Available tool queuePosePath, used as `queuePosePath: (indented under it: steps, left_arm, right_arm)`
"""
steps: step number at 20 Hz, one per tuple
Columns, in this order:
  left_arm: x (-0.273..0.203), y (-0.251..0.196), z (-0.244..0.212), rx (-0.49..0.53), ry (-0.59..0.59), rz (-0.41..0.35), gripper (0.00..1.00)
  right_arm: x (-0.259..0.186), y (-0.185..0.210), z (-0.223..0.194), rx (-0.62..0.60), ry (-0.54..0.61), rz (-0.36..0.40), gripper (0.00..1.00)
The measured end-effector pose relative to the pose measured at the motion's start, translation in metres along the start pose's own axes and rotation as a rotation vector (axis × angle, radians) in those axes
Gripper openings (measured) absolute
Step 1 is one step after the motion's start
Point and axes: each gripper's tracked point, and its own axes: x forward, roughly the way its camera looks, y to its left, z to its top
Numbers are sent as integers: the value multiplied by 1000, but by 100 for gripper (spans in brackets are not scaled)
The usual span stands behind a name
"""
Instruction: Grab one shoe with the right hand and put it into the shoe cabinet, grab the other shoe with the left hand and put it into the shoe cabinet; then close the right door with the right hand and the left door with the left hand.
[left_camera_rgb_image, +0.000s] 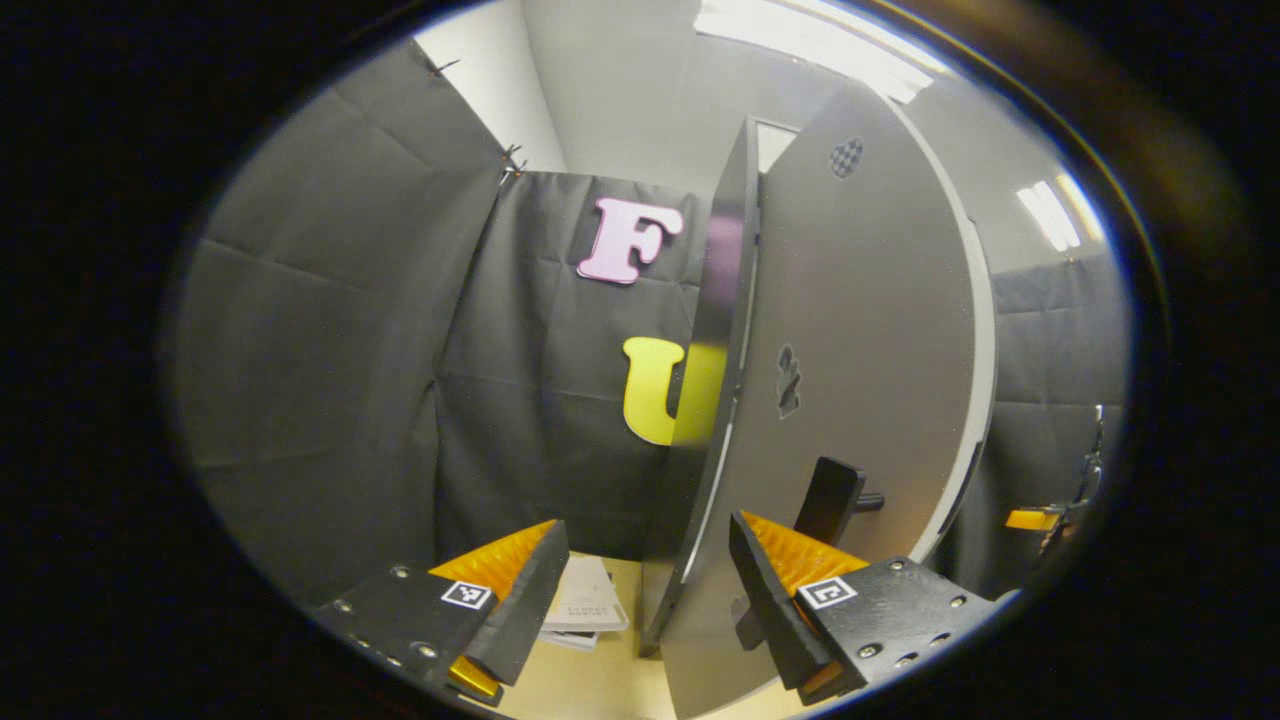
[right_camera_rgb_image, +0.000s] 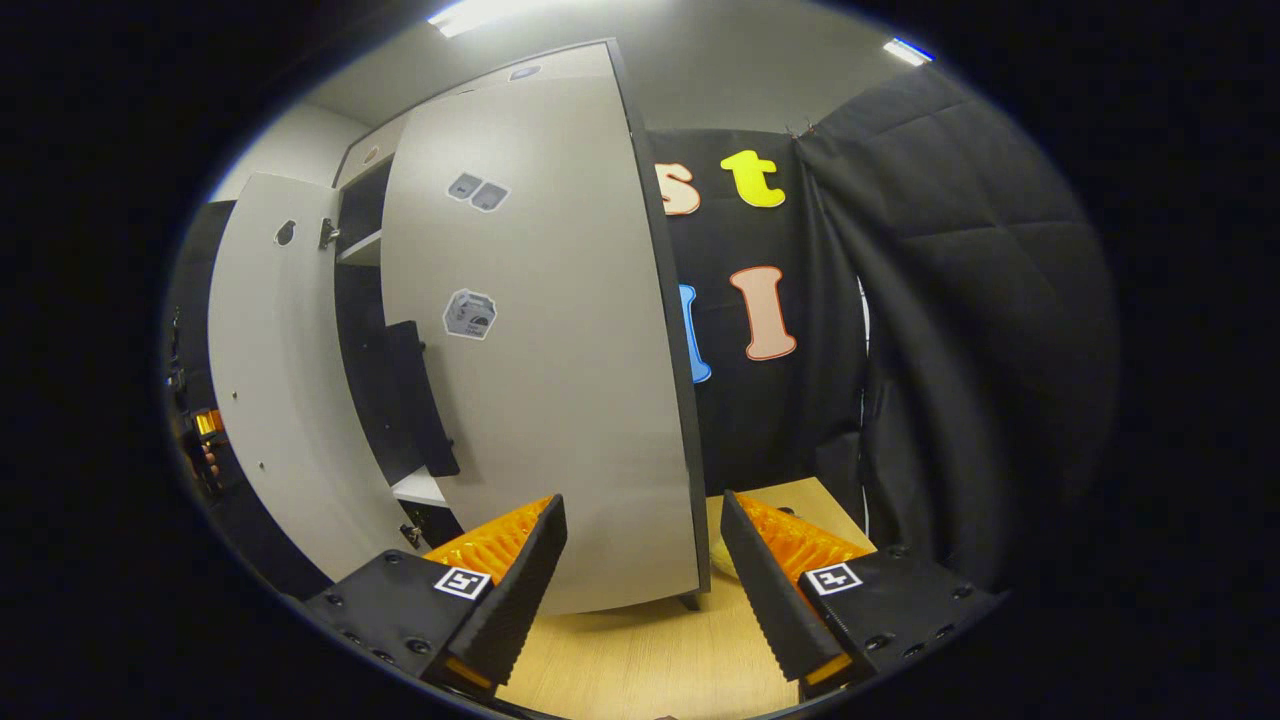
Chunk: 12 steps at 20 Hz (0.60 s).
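While its fingers stand spread with nothing between them, the left gripper (left_camera_rgb_image: 648, 610) straddles the left door's (left_camera_rgb_image: 860, 330) edge. The right gripper (right_camera_rgb_image: 642, 580) is likewise parted and empty — the right door (right_camera_rgb_image: 540, 360) rises just ahead, half-swung from the shoe cabinet (right_camera_rgb_image: 375, 300).

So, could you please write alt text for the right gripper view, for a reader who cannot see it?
The right gripper, fingers apart and holding nothing, faces the edge of the shoe cabinet's open right door above a wooden floor. Beyond it the left door also stands open, with a dark handle between them.
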Motion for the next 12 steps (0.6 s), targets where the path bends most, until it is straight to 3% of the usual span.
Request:
queuePosePath:
  steps: [1,2,3,4,6,8,12]
  left_arm:
    - [0,-11,-3,1,-3,-11,90]
    - [1,-23,-5,-1,1,-23,100]
    - [3,-34,-7,2,-1,-35,91]
    - [5,-46,-6,11,-10,-42,99]
    - [9,-70,-6,31,-19,-44,99]
    - [13,-89,-13,15,-21,-27,89]
    - [34,-142,-42,-34,16,-36,91]
  right_arm:
    - [4,-1,1,2,5,4,92]
    - [10,-2,2,4,11,6,98]
    - [14,-2,4,6,11,5,98]
    - [17,-3,6,7,6,4,99]
    - [21,-3,10,5,-2,3,98]
    - [21,-5,8,-4,-7,-10,98]
    - [27,-30,-11,-42,21,-121,98]
